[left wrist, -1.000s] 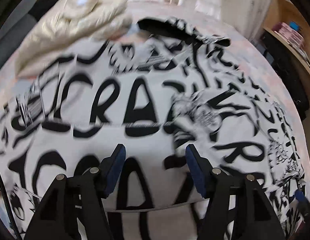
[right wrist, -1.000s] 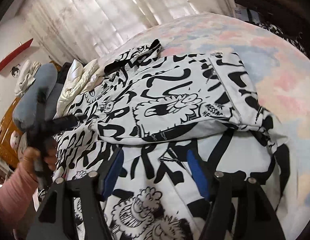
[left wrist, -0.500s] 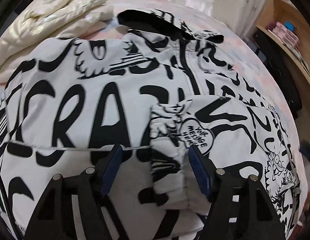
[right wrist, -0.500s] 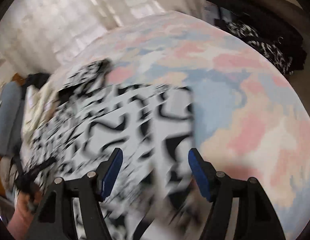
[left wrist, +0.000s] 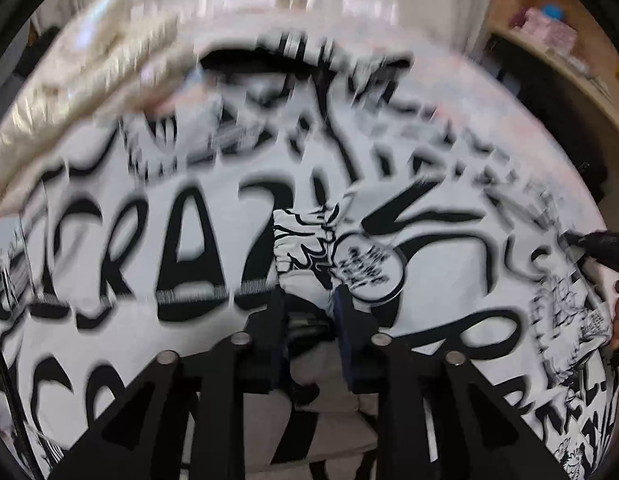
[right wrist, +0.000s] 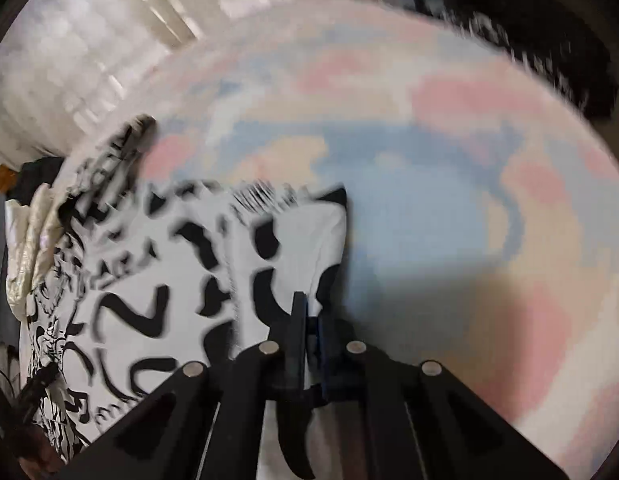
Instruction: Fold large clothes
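Bed: While both views are blurry, the bed (right wrist: pixel 449 200) with its pink, blue and cream cover fills most of the right wrist view.
Jacket: the big white jacket (left wrist: pixel 189 240) with black letters and cartoon drawings lies spread on the bed; it covers nearly all of the left wrist view.
Blanket: a cream blanket (left wrist: pixel 89 92) is bunched at the far left, touching the jacket's edge.
Shelf: a wooden shelf (left wrist: pixel 549 44) stands far right, past the bed.
Left tongs: the left tongs (left wrist: pixel 309 308) are clenched on a bunched fold of the jacket near a round black-and-white patch (left wrist: pixel 367 268).
Right tongs: the right tongs (right wrist: pixel 309 320) are pressed together on the jacket's near right edge, beside the bare cover.
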The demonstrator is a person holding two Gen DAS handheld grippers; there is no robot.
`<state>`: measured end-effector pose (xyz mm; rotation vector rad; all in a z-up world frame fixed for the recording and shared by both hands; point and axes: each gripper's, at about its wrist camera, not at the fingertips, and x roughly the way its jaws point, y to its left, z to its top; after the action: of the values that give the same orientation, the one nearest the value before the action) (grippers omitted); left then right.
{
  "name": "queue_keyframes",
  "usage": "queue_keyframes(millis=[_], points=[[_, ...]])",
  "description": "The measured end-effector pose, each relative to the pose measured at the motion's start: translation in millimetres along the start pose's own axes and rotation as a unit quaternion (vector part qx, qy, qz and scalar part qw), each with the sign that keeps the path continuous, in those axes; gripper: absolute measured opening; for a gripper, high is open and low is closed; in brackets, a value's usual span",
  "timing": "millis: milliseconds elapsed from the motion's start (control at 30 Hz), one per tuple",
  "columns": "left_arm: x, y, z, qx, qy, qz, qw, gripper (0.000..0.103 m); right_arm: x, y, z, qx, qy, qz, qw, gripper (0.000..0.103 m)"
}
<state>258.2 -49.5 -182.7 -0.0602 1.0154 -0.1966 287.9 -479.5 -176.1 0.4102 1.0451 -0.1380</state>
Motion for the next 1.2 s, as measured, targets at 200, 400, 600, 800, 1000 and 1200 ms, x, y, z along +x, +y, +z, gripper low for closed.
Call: queue_keyframes(millis=[200, 400, 600, 800, 1000, 1200], points=[[-20, 11, -11, -0.028, 0.002, -0.028, 0.9992, 0.050, -54, 7, -31, -0.010, -0.002, 0.047, 0.999, 0.065], [-29, 5, -37, -0.004, 0.002, -0.020, 0.9998, 0.051, -78, 13, -97, -0.063, 0.042, 0.023, 0.997, 0.069], [-22, -13, -49, 0.016, -0.010, -0.005, 0.9998, 0.035, -68, 6, -125, -0.093, 0.023, -0.002, 0.995, 0.038], [-36, -25, -55, 0.017, -0.006, 0.024, 0.9996, 0.039, -71, -1, -130, -0.065, 0.013, -0.006, 0.998, 0.040], [-77, -35, -78, 0.042, -0.046, 0.021, 0.9978, 0.055, -112, 11, -149, -0.064, -0.020, -0.032, 0.997, 0.046], [-113, -55, -111, 0.094, -0.072, 0.018, 0.9928, 0.058, -139, 26, -175, -0.071, -0.036, -0.021, 0.997, 0.046]])
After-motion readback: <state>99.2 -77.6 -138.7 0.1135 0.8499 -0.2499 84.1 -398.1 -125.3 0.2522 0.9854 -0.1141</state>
